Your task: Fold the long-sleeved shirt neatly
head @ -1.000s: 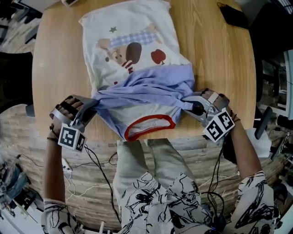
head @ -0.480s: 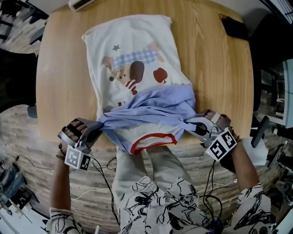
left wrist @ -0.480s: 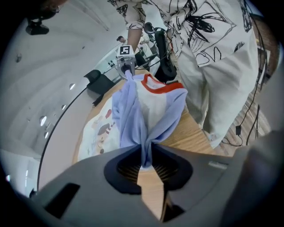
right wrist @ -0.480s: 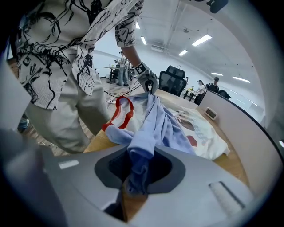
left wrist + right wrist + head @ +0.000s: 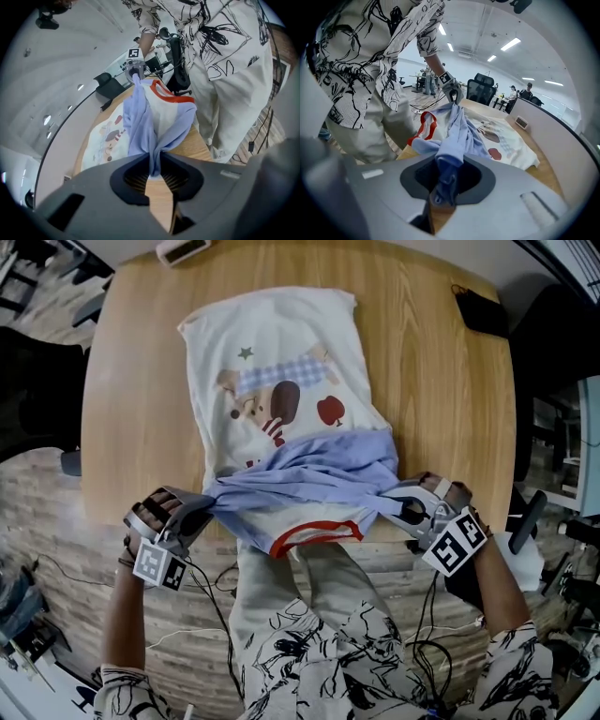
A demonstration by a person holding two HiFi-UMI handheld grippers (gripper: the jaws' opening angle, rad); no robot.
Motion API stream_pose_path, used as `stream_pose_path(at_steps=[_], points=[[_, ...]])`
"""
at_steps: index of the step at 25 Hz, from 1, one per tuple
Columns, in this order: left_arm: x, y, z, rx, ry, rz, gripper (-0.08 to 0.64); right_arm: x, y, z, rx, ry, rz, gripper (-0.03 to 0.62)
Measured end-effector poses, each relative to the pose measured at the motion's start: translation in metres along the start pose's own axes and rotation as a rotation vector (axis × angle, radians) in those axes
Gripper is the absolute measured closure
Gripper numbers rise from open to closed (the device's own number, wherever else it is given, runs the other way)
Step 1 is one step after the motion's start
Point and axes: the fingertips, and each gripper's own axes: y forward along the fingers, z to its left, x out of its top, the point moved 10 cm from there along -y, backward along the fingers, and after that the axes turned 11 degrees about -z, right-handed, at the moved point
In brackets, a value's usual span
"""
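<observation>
- head view shows the long-sleeved shirt (image 5: 281,352) lying flat on the wooden table (image 5: 441,409). its bear picture (image 5: 272,404) faces up, and the red neck band (image 5: 314,532) is at the table edge close to you.
- the blue sleeves (image 5: 309,474) are bunched into one band across the shirt, just above the neck band. the band runs from one of your grippers to the other.
- your left gripper (image 5: 204,506) has just been closing its jaws. the left gripper view shows them pinched tight on a thin twist of blue sleeve cloth.
- your right gripper (image 5: 396,504) has just been closing too. the right gripper view shows a thicker wad of blue cloth squeezed between its jaws.
- the shirt looks light, soft and floppy. it will likely sag and wrinkle in every spot you do not hold. it cannot break, so a firm pinch is fine.
- thin cloth can slip out of a pinch if you tug hard, so pull gently.
- the best spots to hold look like the sleeve ends and seams, where the cloth is doubled. hold both sides evenly so the fold stays straight.
- the wood looks smooth, so a sideways pull may drag the white part along. lifting a little should help.
</observation>
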Motion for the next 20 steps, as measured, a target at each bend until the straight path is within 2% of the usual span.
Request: stream_pose_path(at_steps=[4,7,13,20], points=[[0.005,-0.003,0.008,0.001,-0.053,-0.021,0.497,0.006,-0.005,-0.019,0.008,0.019,-0.023,0.512],[0.007,-0.009,0.021,0.020,-0.126,-0.060,0.497,0.015,-0.008,-0.043,0.013,0.050,-0.046,0.512],[-0.003,-0.024,0.071,0.043,-0.374,-0.212,0.497,0.032,-0.004,-0.120,0.024,0.124,-0.089,0.514],[-0.043,-0.033,0.141,0.007,-0.673,-0.362,0.495,0.037,0.013,-0.215,0.049,0.216,-0.107,0.514]])
